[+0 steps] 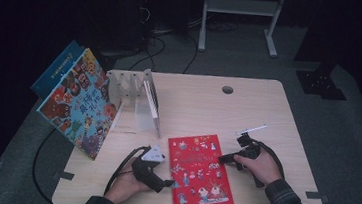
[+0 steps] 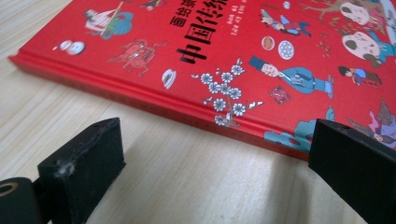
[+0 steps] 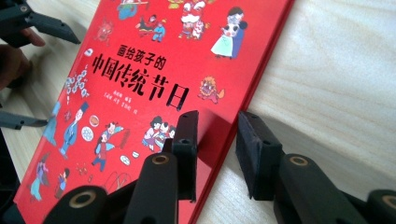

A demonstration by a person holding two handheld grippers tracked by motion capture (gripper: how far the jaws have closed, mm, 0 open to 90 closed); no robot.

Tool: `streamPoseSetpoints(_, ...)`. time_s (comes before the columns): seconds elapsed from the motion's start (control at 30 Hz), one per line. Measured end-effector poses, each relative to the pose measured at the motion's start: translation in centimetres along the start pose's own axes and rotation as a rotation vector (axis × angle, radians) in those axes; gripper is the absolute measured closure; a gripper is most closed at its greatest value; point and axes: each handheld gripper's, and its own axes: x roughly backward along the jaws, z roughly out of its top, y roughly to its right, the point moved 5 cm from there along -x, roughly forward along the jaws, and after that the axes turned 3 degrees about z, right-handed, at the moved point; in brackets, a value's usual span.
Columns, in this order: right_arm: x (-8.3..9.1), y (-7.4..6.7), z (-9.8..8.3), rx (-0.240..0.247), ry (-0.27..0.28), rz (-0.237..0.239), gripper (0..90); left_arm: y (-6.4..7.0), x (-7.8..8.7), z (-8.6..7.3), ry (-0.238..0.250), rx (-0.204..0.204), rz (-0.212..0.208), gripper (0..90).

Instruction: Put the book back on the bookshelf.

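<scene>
A red picture book [image 1: 199, 174] with Chinese title lettering lies flat on the wooden table [image 1: 269, 105], near its front edge. My left gripper [image 1: 170, 184] sits low at the book's left edge, open wide. In the left gripper view the book's spine [image 2: 154, 100] runs across just ahead of the left gripper [image 2: 215, 140], not touching it. My right gripper [image 1: 223, 159] is at the book's right edge. In the right gripper view the right gripper [image 3: 217, 135] is open by a narrow gap, one jaw over the red cover [image 3: 140, 60], the other over bare wood.
A white slotted book rack [image 1: 136, 100] stands at the back left of the table. A large colourful picture book [image 1: 80, 105] leans against it, with a blue book [image 1: 59, 65] behind. There is a cable hole [image 1: 227, 90] near the far edge. A white metal frame [image 1: 241, 7] stands on the floor beyond.
</scene>
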Motion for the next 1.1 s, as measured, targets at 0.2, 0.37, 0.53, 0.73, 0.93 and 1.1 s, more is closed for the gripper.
streamPoseSetpoints(0.2,-0.1,0.1,0.2,-0.022,0.004,0.005,68.0,0.3,-0.4,0.3,-0.010,-0.034,-0.025,0.2)
streamPoseSetpoints(0.37,0.0,0.2,0.1,-0.048,-0.012,0.020,68.6,0.3,-0.8,0.6,-0.015,-0.051,-0.042,0.0)
streamPoseSetpoints(0.53,0.3,0.4,0.0,-0.070,-0.028,0.022,68.7,-0.1,-1.2,1.0,-0.017,-0.085,-0.076,0.0)
streamPoseSetpoints(0.73,0.5,0.6,-0.1,-0.083,-0.036,0.031,68.7,-0.3,-1.4,1.2,-0.015,-0.099,-0.094,0.0)
streamPoseSetpoints(0.93,0.8,0.8,-0.4,-0.127,-0.076,0.040,71.2,-1.1,-1.7,1.5,-0.020,-0.140,-0.127,0.0)
streamPoseSetpoints(1.1,0.9,1.0,-0.5,-0.159,-0.090,0.055,72.2,-1.2,-1.8,1.5,-0.021,-0.161,-0.133,0.0)
